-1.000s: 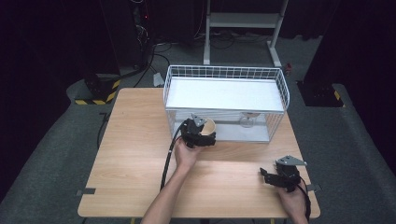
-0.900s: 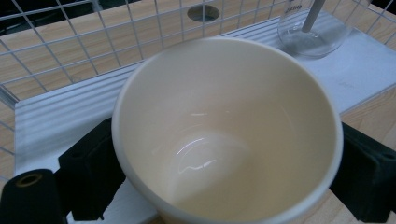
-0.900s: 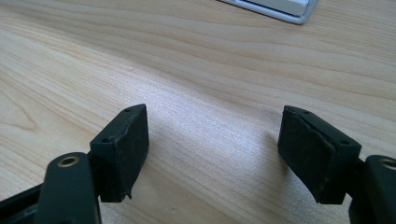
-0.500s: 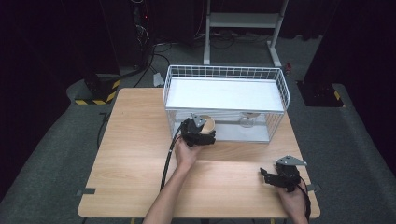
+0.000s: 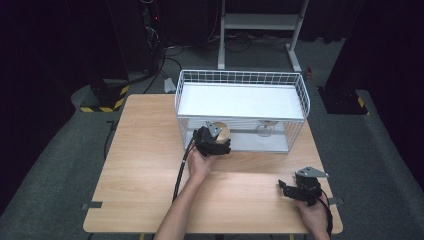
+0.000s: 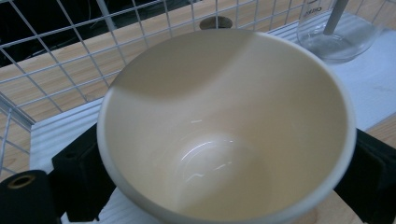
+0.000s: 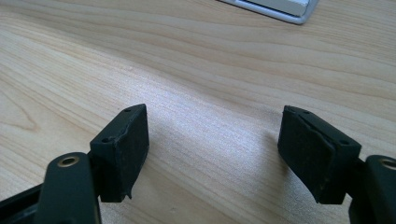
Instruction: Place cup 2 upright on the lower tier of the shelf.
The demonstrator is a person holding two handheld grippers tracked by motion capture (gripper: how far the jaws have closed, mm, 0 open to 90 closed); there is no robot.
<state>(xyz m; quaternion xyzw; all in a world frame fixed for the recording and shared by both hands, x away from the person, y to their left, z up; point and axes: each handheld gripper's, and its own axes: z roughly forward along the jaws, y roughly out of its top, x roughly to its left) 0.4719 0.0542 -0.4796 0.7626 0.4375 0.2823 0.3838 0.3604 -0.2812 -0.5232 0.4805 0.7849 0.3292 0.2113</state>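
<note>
A cream bowl (image 6: 224,135) sits between the black pads (image 6: 79,172) of my left gripper, which is shut on its sides. In the high view the bowl (image 5: 222,131) and my left gripper (image 5: 219,143) are at the front left opening of a white wire rack (image 5: 240,76), at its lower level. A clear stemmed glass (image 5: 264,130) stands on that lower level to the right, also seen as the glass (image 6: 336,32) beyond the bowl. My right gripper (image 5: 286,189) rests low over the table's front right, and the right gripper (image 7: 215,149) is open over bare wood.
The rack has a white top shelf (image 5: 240,100) and wire walls close around the bowl. The wooden table (image 5: 145,165) stretches to the left and front. A black cable (image 5: 181,172) trails from the left gripper along the forearm.
</note>
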